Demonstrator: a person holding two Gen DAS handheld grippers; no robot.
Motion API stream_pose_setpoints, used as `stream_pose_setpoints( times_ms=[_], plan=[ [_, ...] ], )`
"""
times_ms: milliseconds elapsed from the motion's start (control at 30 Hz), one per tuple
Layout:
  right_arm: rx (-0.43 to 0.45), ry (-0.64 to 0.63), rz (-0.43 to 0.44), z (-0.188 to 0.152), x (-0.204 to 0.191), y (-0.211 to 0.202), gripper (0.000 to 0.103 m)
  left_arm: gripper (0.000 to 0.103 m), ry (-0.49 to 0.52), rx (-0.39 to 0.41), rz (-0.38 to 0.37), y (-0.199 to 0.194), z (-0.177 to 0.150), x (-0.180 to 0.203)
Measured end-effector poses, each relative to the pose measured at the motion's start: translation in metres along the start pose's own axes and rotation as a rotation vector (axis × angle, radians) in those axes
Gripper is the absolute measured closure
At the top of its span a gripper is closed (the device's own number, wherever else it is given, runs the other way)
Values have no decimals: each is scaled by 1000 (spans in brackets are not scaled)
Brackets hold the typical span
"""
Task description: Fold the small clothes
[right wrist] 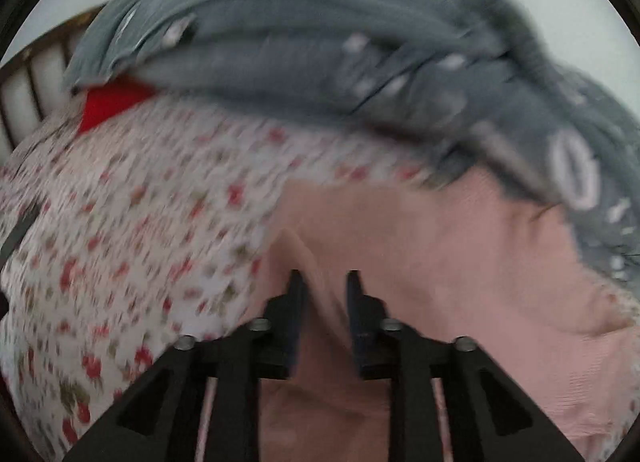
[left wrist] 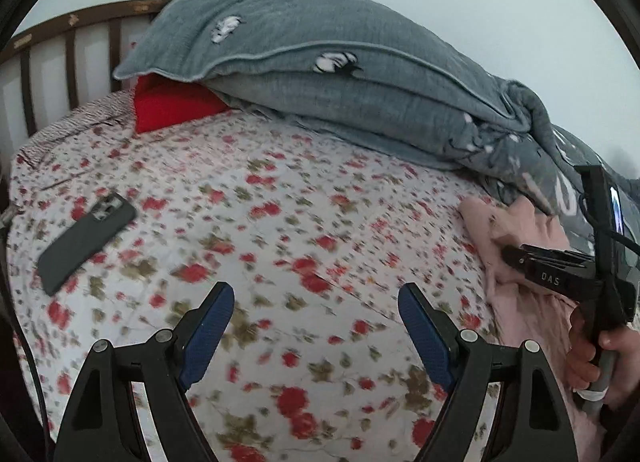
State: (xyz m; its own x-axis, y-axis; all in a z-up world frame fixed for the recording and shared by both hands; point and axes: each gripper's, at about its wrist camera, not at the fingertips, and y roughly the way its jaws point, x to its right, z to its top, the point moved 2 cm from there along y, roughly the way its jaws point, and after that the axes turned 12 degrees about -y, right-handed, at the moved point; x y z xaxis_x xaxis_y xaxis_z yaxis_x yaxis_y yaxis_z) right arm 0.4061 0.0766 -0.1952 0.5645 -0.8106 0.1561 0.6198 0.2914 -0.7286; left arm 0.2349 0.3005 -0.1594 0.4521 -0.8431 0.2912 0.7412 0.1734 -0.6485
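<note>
Two grippers angled down over floral bedsheet (left wrist: 280,222) | left gripper (left wrist: 316,302): jaws spread, empty | right gripper (right wrist: 324,282): jaws partly apart, straddling pink crumpled garment (right wrist: 440,242) fold, pinch unclear

Two wrist cams, both angled down across the bed toward the wall

Left cam sits back over the floral sheet (left wrist: 280,222), looking past its own fingers (left wrist: 208,326) at the grey blanket (left wrist: 320,74), with the phone (left wrist: 88,238) off to the left and the right gripper (left wrist: 516,254) at the right edge. Right cam is much nearer and blurry, right over the pink cloth (right wrist: 460,242). Both views share the sheet, blanket, red pillow (left wrist: 168,106), headboard (left wrist: 72,34) and pink cloth.
</note>
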Motion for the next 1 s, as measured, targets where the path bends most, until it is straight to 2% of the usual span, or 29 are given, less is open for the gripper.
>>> stream_pose_setpoints(
  times_ms=[33,67,167,233,400,433,500,533,567,633,700,833,867,933,1000],
  plan=[
    [-2,6,14,-3,2,-7,52,20,3,-12,-13,1,-3,5],
    [7,17,33,-8,6,-18,44,20,8,-31,-35,2,-8,12],
    [56,93,65,-30,31,-65,42,20,38,-74,-81,1,-24,28],
    [60,141,49,-54,54,-99,39,20,67,-100,-111,-4,-36,38],
    [10,146,-110,-129,92,-171,39,20,98,-168,-185,-25,-63,53],
    [-3,144,-155,-153,96,-187,39,20,100,-192,-206,-32,-70,56],
    [-28,176,-189,-192,103,-209,39,20,98,-233,-241,-42,-82,59],
    [-42,217,-175,-215,108,-219,39,20,99,-254,-254,-46,-87,60],
    [-49,251,-152,-229,110,-224,39,20,101,-279,-267,-52,-95,62],
    [-65,351,-48,-266,110,-230,39,20,104,-333,-298,-63,-113,64],
    [-48,424,39,-289,105,-235,39,20,91,-375,-308,-70,-127,63],
    [17,463,144,-306,78,-237,39,21,54,-452,-334,-76,-150,62],
    [12,440,134,-303,68,-231,38,21,56,-457,-324,-76,-155,62],
    [-2,354,53,-303,51,-227,38,21,63,-444,-293,-76,-162,64],
    [-32,296,-21,-303,40,-225,46,26,65,-424,-264,-79,-164,66]
  ],
)
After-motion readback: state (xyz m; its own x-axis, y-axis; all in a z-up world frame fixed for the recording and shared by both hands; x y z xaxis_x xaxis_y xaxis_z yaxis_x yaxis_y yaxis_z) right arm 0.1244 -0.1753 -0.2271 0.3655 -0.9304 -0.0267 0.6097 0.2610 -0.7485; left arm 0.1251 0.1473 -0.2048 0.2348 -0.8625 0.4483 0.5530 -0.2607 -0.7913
